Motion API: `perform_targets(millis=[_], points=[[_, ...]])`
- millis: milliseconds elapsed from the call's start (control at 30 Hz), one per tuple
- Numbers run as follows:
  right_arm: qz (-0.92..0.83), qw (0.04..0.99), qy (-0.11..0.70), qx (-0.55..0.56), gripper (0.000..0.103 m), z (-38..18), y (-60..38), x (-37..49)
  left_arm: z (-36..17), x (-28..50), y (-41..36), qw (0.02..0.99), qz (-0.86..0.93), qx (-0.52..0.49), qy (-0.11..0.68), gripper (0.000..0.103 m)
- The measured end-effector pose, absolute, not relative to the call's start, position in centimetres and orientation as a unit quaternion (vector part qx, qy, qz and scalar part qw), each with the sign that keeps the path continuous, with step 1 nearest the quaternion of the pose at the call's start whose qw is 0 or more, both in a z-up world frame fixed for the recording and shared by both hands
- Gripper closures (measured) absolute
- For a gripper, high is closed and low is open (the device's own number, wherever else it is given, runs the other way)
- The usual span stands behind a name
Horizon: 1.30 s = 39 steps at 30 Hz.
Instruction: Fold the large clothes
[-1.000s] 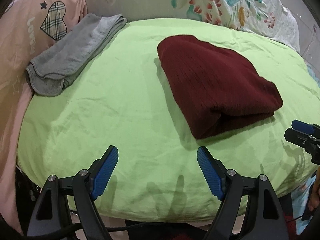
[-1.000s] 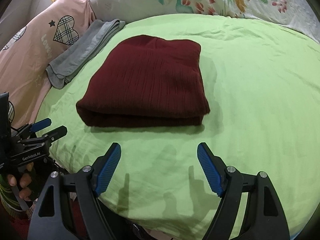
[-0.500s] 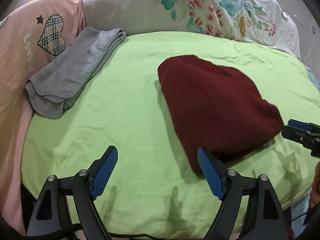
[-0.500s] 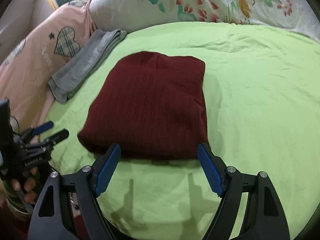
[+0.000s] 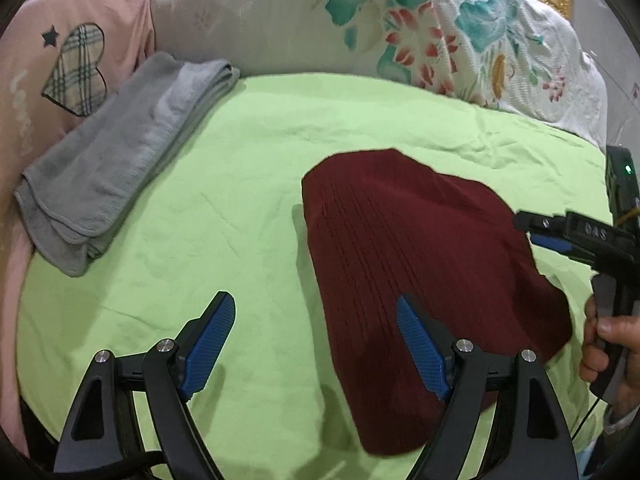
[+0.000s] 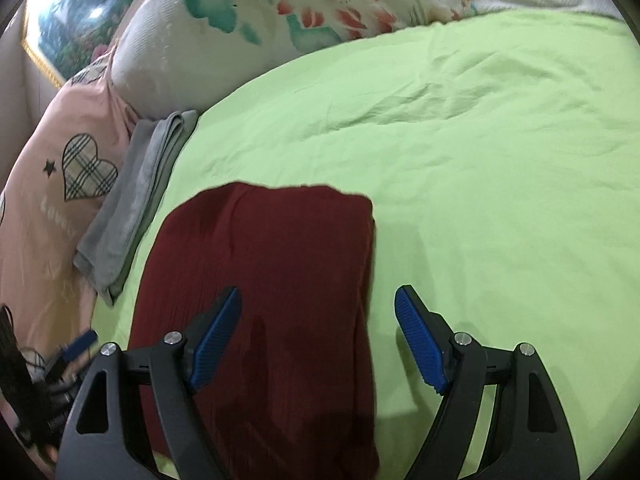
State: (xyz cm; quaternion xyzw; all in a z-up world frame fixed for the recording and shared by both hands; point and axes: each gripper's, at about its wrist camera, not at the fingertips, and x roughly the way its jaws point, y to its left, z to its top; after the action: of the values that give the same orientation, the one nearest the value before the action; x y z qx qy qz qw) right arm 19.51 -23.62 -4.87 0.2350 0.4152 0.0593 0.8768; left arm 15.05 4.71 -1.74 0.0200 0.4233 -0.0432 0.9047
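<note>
A folded dark red ribbed garment (image 5: 420, 264) lies on the green bed sheet (image 5: 224, 216); it also shows in the right wrist view (image 6: 276, 280). My left gripper (image 5: 316, 340) is open and empty, with its right finger over the garment's near left edge and its left finger over bare sheet. My right gripper (image 6: 318, 340) is open and empty, with its left finger over the garment and its right finger over the sheet (image 6: 480, 160) beside the garment's right edge. The right gripper also shows at the right edge of the left wrist view (image 5: 560, 236).
A folded grey towel (image 5: 116, 160) lies at the sheet's far left, against a pink pillow with a plaid heart (image 5: 76, 68). A white floral pillow (image 5: 400, 28) runs along the back. The bed's near edge is just below my grippers.
Both grippers have moved forward toward the garment and now reach over its near edge. The garment has not moved. Both stay open.
</note>
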Motion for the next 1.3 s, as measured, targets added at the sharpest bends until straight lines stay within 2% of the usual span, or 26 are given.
perform_targets(millis=[67,100,133,167,200,233,333,367,500,633,767,1033,1167,1300], points=[[0.055,0.869,0.428,0.243,0.024,-6.1,-23.9,21.3,-2.7,15.8,4.2,0.899,-0.044,0.024,0.435,0.02],[0.053,0.865,0.434,0.247,0.028,-6.6,-23.9,21.7,-3.0,16.0,4.0,0.898,-0.043,0.028,0.436,0.02],[0.055,0.86,0.439,0.253,0.037,-7.1,-23.9,22.2,-3.3,16.2,3.8,0.899,-0.041,0.034,0.435,0.02],[0.07,0.856,0.442,0.26,0.068,-7.3,-23.6,22.4,-3.4,16.2,3.6,0.899,-0.041,0.037,0.434,0.02],[0.073,0.859,0.437,0.255,0.079,-6.9,-23.3,22.3,-3.6,16.4,3.5,0.899,-0.042,0.041,0.434,0.02],[0.067,0.87,0.427,0.237,0.084,-6.1,-22.9,21.9,-3.6,16.5,3.4,0.898,-0.04,0.046,0.435,0.022],[0.074,0.891,0.388,0.224,0.087,-3.4,-22.6,20.1,-3.1,16.3,3.2,0.898,-0.051,0.051,0.435,0.031],[0.068,0.896,0.38,0.219,0.093,-2.9,-22.6,19.6,-3.0,16.2,3.0,0.898,-0.053,0.055,0.433,0.032],[0.04,0.89,0.4,0.217,0.094,-4.8,-23.7,19.8,-3.8,15.8,2.0,0.9,-0.057,0.071,0.426,0.032],[0.03,0.877,0.422,0.228,0.093,-6.9,-24.0,20.5,-4.8,16.4,2.4,0.897,-0.078,0.043,0.433,0.032],[0.017,0.876,0.418,0.239,0.082,-5.8,-24.2,19.8,-5.2,17.0,2.9,0.893,-0.092,0.03,0.44,0.032],[0.076,0.906,0.361,0.206,0.078,-1.2,-20.7,12.4,-2.1,13.5,5.6,0.899,-0.129,-0.019,0.419,0.038],[0.117,0.893,0.39,0.19,0.078,-2.7,-18.0,10.0,-1.8,10.6,4.1,0.897,-0.151,0.033,0.414,0.038],[0.107,0.884,0.419,0.175,0.078,-5.0,-17.4,8.9,-4.3,9.9,3.1,0.886,-0.142,0.064,0.436,0.039]])
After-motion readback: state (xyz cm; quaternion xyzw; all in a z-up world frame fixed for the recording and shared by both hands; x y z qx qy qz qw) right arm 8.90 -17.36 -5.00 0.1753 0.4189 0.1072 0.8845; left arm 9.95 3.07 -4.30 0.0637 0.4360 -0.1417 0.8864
